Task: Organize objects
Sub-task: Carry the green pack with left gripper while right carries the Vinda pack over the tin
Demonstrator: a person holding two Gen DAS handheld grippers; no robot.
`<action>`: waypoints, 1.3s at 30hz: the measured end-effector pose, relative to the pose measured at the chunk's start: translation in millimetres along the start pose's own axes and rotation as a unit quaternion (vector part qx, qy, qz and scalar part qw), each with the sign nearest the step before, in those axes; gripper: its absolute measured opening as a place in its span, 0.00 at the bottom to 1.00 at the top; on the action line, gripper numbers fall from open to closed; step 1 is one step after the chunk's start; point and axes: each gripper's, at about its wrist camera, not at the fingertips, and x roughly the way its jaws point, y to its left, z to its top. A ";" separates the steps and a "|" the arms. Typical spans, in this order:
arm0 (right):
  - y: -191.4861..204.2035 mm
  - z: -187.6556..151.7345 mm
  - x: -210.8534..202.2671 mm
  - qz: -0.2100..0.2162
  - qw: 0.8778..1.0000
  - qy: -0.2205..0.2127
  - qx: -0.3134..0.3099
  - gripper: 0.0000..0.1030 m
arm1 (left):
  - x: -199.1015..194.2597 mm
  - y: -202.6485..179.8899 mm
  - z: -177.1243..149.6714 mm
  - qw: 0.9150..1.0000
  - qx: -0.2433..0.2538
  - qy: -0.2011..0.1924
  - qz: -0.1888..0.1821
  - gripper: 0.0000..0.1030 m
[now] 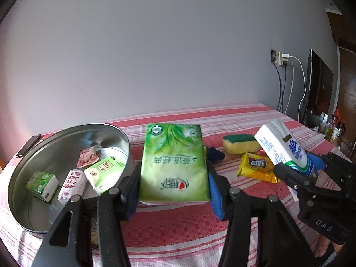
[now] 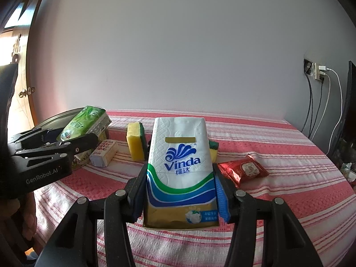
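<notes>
My left gripper (image 1: pixel 173 178) is shut on a green tissue pack (image 1: pixel 174 162), held flat above the striped tablecloth (image 1: pixel 178 233). To its left sits a round metal basin (image 1: pixel 26 200) holding a small green tissue pack (image 1: pixel 42 185), a red-lettered white pack (image 1: pixel 72 188), a green-white box (image 1: pixel 104 174) and a pink snack packet (image 1: pixel 87 156). My right gripper (image 2: pixel 180 191) is shut on a white Vinda tissue pack (image 2: pixel 180 155), raised over the cloth. In the left wrist view the right gripper (image 1: pixel 298 166) and its Vinda pack (image 1: pixel 278 146) appear at the right.
On the cloth lie a yellow-green sponge (image 2: pixel 135 143), a second sponge (image 2: pixel 213 151) partly hidden behind the Vinda pack, a red snack packet (image 2: pixel 243 171), a yellow snack packet (image 1: pixel 255 166) and a white pack (image 2: pixel 104 153). A phone (image 1: pixel 27 145) lies far left. Cables hang on the right wall.
</notes>
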 end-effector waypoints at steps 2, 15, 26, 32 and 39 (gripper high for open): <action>2.1 -0.1 -5.4 -0.002 1.000 -0.004 0.000 0.53 | -2.1 0.5 0.1 1.000 -0.001 -0.007 0.001 0.51; 2.8 -0.6 -12.9 -0.006 1.000 -0.027 -0.001 0.53 | -12.7 3.5 -0.9 0.999 -0.002 -0.039 0.006 0.51; 4.2 -0.5 -17.2 -0.010 0.999 -0.039 -0.004 0.53 | -21.9 5.5 -2.1 0.998 -0.005 -0.057 0.010 0.51; 16.0 10.2 -12.5 0.017 0.999 -0.027 -0.013 0.53 | -31.7 26.5 -1.0 0.998 -0.017 -0.057 0.020 0.51; 54.2 54.1 -4.3 0.074 0.996 -0.023 -0.040 0.53 | -39.7 77.9 6.8 0.996 -0.046 -0.048 0.059 0.51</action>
